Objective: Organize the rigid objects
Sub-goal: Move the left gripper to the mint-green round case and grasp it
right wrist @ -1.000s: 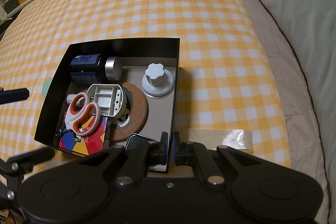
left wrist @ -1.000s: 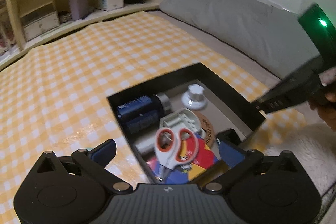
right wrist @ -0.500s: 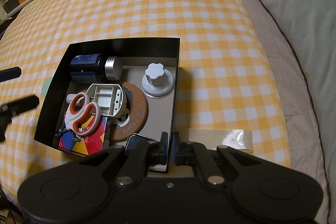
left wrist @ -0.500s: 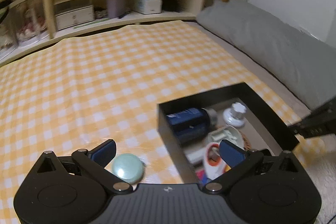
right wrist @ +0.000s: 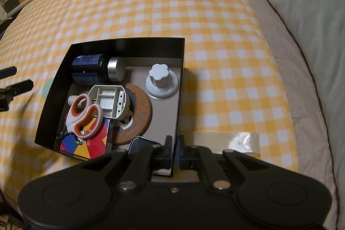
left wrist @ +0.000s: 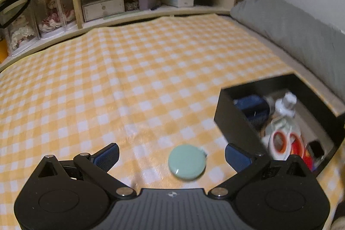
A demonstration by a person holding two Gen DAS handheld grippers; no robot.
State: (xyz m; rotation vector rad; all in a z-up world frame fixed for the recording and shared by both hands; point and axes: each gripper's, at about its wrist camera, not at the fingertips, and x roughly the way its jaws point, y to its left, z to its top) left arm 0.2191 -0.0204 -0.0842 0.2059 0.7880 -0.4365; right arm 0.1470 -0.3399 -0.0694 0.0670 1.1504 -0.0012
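Right tool (right wrist: 174,151) clamps the black box (right wrist: 129,45) wall edge.

One black box (right wrist: 180,70) is sitting there, holding one scissors (right wrist: 85,116), one blue jar (right wrist: 90,68), one white knob (right wrist: 160,79), one cork disc (right wrist: 138,118); one green disc (left wrist: 186,162) is lying between the left fingers (left wrist: 107,155).

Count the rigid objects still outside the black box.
1: a pale green disc on the checked cloth, beside the black box, between the open left gripper fingers. Others could be hidden.
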